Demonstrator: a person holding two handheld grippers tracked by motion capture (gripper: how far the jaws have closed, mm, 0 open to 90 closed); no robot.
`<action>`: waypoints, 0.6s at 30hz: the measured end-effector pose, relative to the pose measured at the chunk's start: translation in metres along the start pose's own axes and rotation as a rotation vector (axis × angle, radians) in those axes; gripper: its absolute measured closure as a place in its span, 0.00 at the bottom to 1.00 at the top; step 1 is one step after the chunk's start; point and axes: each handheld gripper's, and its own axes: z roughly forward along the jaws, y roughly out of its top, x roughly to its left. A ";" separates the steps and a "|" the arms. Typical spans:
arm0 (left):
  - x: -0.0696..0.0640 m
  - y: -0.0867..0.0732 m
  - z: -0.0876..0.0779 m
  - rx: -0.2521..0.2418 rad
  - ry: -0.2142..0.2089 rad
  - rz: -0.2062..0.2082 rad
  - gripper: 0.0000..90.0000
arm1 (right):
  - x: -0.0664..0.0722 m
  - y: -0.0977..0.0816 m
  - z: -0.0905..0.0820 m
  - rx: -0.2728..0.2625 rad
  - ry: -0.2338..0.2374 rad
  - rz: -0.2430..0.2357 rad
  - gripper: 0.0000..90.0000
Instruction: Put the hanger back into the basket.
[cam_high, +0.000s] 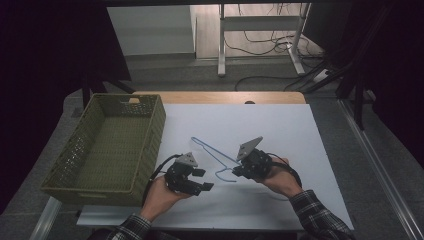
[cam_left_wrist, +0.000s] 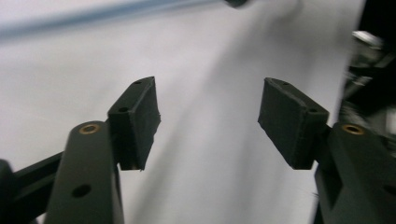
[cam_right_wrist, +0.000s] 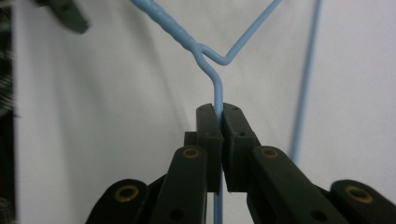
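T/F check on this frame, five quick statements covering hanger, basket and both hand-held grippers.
1. The right hand-held gripper is clamped on the blue wire hanger. True.
2. The left hand-held gripper also grips the hanger. False: its jaws stand apart with nothing between them.
3. The green woven basket sits at the table's left side. True.
4. The hanger lies inside the basket. False: it is over the white table surface, right of the basket.
5. The hanger is red. False: it is light blue.
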 end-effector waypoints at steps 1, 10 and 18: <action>0.002 0.006 -0.010 -0.030 0.045 0.028 0.42 | 0.000 0.001 -0.004 -0.007 0.005 0.007 0.96; 0.007 0.049 -0.028 -0.048 0.129 0.225 0.40 | 0.005 0.014 -0.025 -0.069 0.089 0.032 0.96; 0.003 0.067 -0.012 0.050 0.088 0.352 0.51 | 0.005 0.021 -0.031 -0.084 0.133 0.027 0.96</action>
